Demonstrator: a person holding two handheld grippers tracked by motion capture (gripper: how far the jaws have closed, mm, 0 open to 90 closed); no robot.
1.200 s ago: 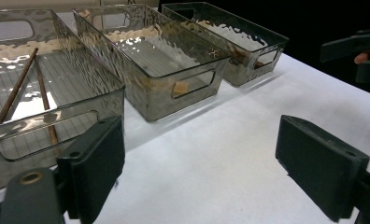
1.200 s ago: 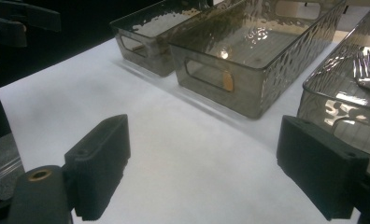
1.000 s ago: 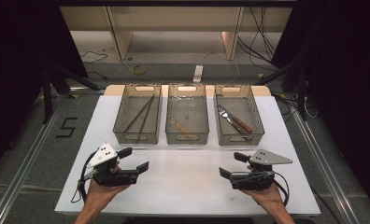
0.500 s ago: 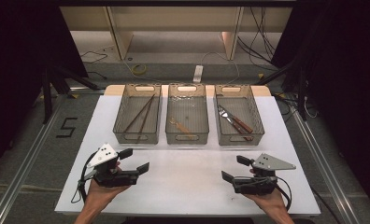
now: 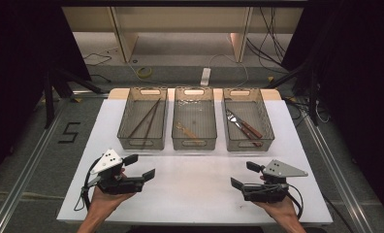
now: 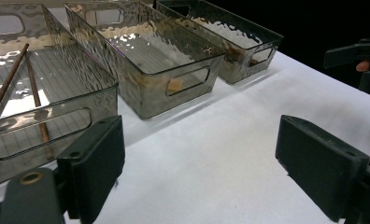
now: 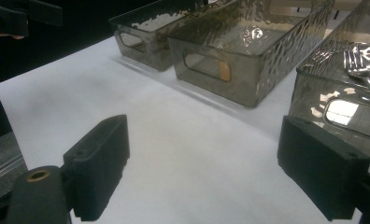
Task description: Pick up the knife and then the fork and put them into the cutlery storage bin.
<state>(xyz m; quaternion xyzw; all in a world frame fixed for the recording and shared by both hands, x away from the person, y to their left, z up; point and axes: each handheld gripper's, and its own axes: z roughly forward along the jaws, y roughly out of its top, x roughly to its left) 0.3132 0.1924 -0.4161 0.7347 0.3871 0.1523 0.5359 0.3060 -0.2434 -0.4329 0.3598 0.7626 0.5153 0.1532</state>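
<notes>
Since a second earlier, my right gripper [image 5: 243, 175] had slid a little toward the near edge of the table [image 5: 190, 194], while my left gripper [image 5: 139, 166] had held its place. Both claws stood wide apart with nothing between them, resting low over bare white surface. Nearest my left hand were the chopsticks [image 5: 144, 122] in the left bin [image 5: 127, 141]; nearest my right, the pliers [image 5: 243, 127] in the right bin [image 5: 272, 141]. The middle bin [image 5: 194, 143] held a small light piece I couldn't identify. I judged the chopsticks light, stiff and thin, likely to roll or slip, best pinched near mid-length. Their long axis ran from the bin's near-left corner up toward its far-right. The pliers looked heavier and rigid, handles pointing near-right, head far-left; I'd take them across the handles.
</notes>
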